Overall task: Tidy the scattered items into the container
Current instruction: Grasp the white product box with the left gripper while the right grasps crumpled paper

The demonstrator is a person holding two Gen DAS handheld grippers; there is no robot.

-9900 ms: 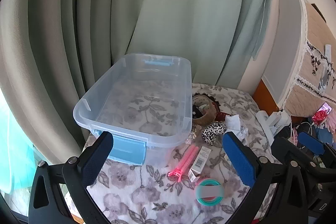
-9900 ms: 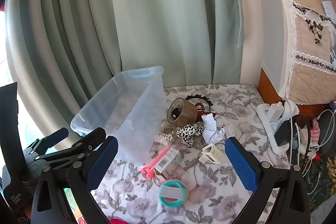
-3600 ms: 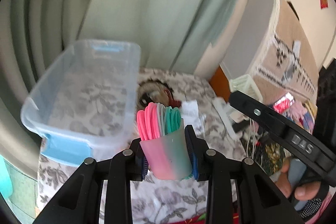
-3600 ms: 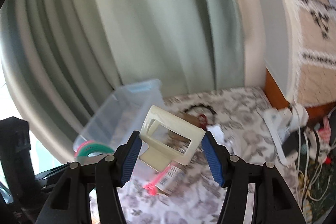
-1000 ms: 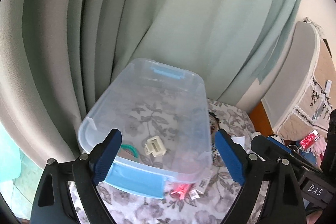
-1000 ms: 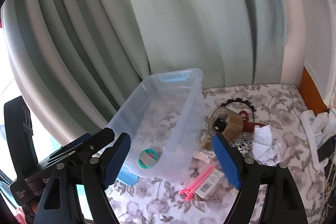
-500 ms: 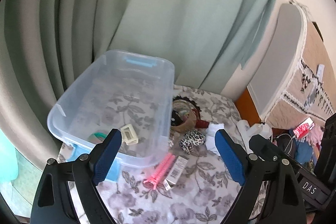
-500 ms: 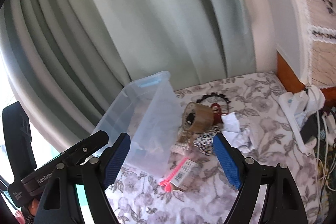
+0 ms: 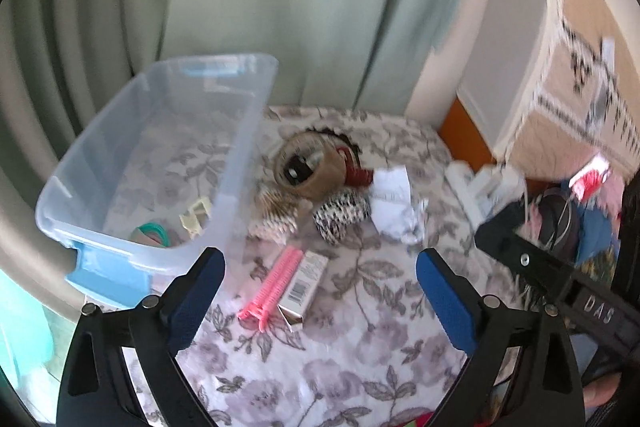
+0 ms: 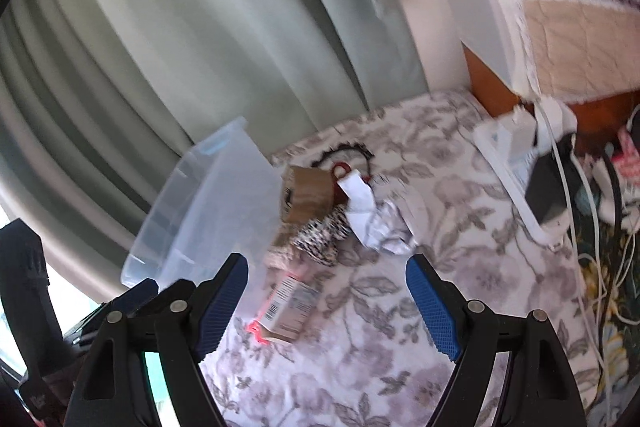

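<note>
We saw the left gripper [image 9: 320, 293] with its jaws opening wide and nothing between them, above the floral cloth [image 9: 360, 367]; the right gripper [image 10: 326, 301] was spread wide and empty too. The clear container [image 9: 240, 155] held a teal ring [image 9: 150, 233] and a cream clip [image 9: 196, 217]. A pink comb [image 9: 274, 285], small box [image 9: 304, 279], tape roll [image 9: 310, 169] and crumpled paper [image 9: 394, 205] lay beside it on the cloth.

Left claw [image 9: 320, 283] opening, right claw [image 10: 326, 287] wide, both empty.
</note>
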